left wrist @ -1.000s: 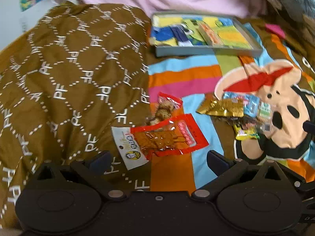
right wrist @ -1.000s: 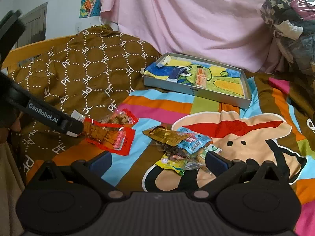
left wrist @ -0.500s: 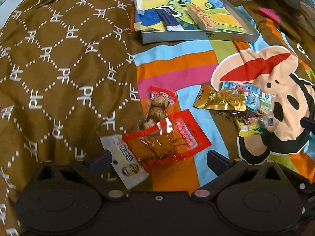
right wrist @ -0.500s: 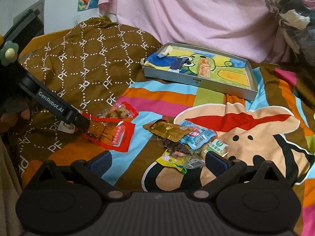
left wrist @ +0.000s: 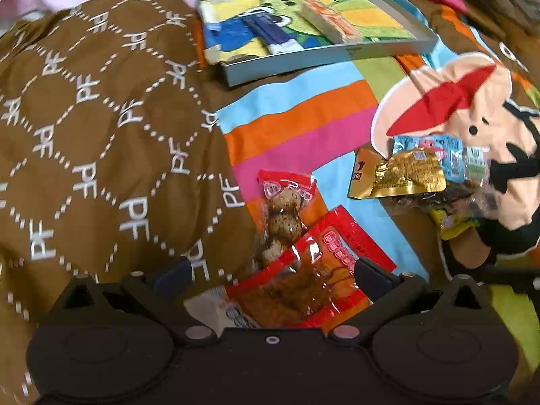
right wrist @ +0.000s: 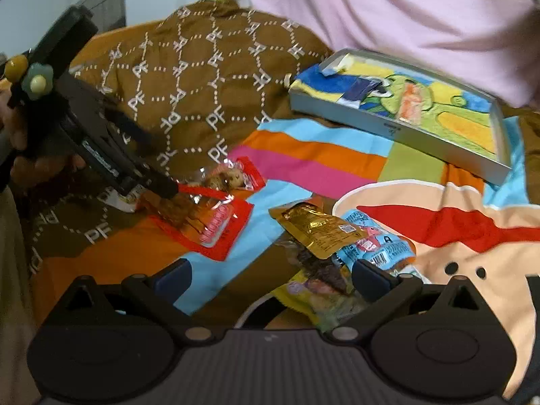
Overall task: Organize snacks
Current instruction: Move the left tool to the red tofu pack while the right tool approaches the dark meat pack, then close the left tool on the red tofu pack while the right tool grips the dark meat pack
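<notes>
The left gripper (left wrist: pixel 271 275) stands wide open, the glossy red packet (left wrist: pixel 314 276) lying flat between its jaws. The right gripper (right wrist: pixel 271 275) also gapes, over a crinkly heap of gold foil (right wrist: pixel 315 227), blue and yellow wrappers. A shallow grey tray (right wrist: pixel 398 131) lies well beyond.

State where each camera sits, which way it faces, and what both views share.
Left wrist: on the left gripper, low over the bedspread, facing the red snack packet between its open fingers, the tray beyond; own fingers only.
Right wrist: on the right gripper, facing the gold packet pile; own open fingers, plus the left gripper and the hand holding it.
Shared: red snack packet, gold packet, tray, bedspread.
</notes>
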Demonstrator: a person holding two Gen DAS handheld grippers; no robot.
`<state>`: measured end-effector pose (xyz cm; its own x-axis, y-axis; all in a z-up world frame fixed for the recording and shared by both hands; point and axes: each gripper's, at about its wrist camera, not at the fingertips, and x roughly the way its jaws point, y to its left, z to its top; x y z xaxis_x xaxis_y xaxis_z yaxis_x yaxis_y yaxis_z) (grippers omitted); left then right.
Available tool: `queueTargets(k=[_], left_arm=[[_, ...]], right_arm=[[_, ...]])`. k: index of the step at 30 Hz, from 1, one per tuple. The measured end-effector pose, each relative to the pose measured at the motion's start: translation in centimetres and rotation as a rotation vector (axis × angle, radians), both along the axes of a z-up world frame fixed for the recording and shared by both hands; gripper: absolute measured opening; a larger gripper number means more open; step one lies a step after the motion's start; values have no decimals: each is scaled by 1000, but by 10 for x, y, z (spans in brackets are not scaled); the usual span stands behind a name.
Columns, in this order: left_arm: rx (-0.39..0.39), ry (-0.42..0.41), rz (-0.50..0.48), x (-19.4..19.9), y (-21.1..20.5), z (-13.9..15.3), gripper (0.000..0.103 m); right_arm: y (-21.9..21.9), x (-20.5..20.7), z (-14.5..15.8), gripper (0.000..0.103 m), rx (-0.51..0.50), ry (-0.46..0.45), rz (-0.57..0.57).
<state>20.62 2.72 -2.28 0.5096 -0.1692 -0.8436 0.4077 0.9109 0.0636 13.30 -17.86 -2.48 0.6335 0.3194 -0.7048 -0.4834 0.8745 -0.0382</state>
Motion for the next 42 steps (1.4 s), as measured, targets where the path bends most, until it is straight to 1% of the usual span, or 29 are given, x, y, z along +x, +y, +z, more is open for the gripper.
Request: queueTargets(k=[2, 6, 10, 12, 15, 18, 22, 25, 27, 28, 31, 33, 35, 37, 40, 42], left_arm=[[12, 8, -17, 6, -2, -4, 102], [6, 56, -40, 16, -3, -14, 102], [-43, 127, -42, 24, -2, -24, 102], [-48, 169, -34, 26, -3, -29, 102], [-53, 195, -65, 21, -8, -31, 102], [-57, 237, -98, 15, -15, -32, 101], [-59, 272, -145, 4, -25, -32, 99], [-83, 300, -181, -2, -32, -31, 98], [-83, 303, -206, -6, -38, -32, 98], [-71, 299, -213, -7, -40, -32, 98], [13, 266, -229, -10, -47, -38, 98], [82, 237, -235, -12, -53, -44, 98], [124, 219, -247, -14, -57, -48, 98], [146, 195, -269, -15, -61, -48, 96], [153, 174, -278, -17, -64, -48, 93], [147, 179, -278, -17, -65, -49, 87]], right_arm=[[-4, 10, -6, 103, 5, 19, 18], [-14, 28, -16, 103, 50, 68, -19], [-25, 40, -24, 103, 95, 111, -55], [-29, 45, -28, 103, 107, 138, -72], [-32, 48, -33, 103, 141, 175, -82], [-33, 50, -37, 103, 167, 233, -75], [-29, 45, -38, 102, 139, 233, -64], [-26, 42, -33, 101, 156, 244, -48], [-23, 38, -27, 100, 170, 240, -24], [-22, 37, -25, 99, 174, 236, -12], [-17, 32, -20, 99, 147, 188, -7], [-16, 31, -18, 99, 122, 157, -23], [-16, 33, -19, 96, 100, 126, -52], [-16, 36, -22, 94, 94, 105, -83], [-12, 39, -27, 88, 71, 84, -103], [-8, 41, -31, 85, 50, 78, -100]])
